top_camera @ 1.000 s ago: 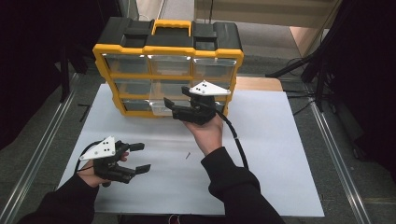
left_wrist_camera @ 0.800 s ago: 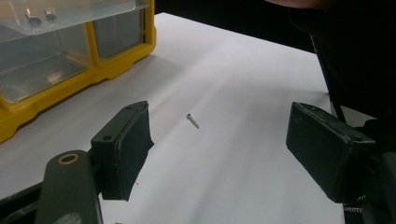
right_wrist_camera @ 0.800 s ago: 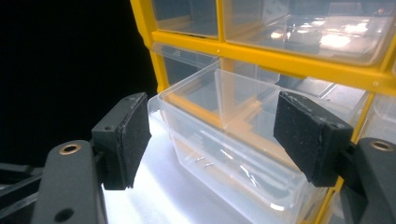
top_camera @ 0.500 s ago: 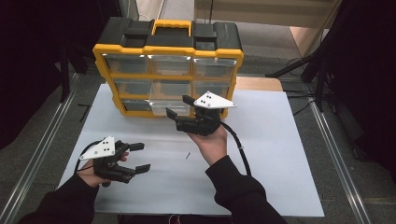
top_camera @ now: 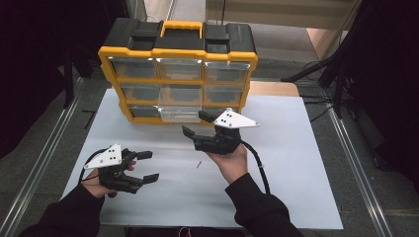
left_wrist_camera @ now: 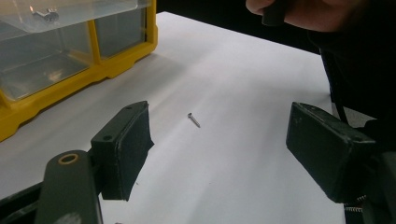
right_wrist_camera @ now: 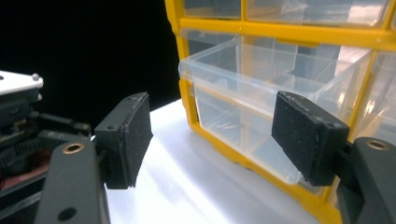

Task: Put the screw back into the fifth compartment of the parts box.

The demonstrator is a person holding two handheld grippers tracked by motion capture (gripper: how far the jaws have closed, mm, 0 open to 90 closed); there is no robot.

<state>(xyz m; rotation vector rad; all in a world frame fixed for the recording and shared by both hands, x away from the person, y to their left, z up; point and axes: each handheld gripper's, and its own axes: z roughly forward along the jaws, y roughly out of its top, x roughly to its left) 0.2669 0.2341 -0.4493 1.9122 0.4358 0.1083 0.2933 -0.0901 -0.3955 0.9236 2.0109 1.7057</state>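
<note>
Since a second ago the right gripper has drawn back from the yellow organizer toward the person and a little lower, while the left gripper has kept its place. At the organizer's bottom row the middle clear drawer stands pulled out past the yellow frame; the right gripper view shows a small screw lying inside that drawer.

Just in front of the open drawer, the right gripper has its jaws wide apart with nothing between the pads, pointing toward the organizer's left end. Its grey plate faces up, and its cable trails back along the person's right sleeve.

A loose screw lies on the white tabletop in front of the organizer, nearer the person than the drawer, close below the right hand and touched by neither gripper. In the left gripper view the same screw lies on the white surface ahead of the jaws, in line with the gap between them.

Well out from the organizer's front left corner, the left gripper is held low over the tabletop, jaws spread wide and empty.
</note>
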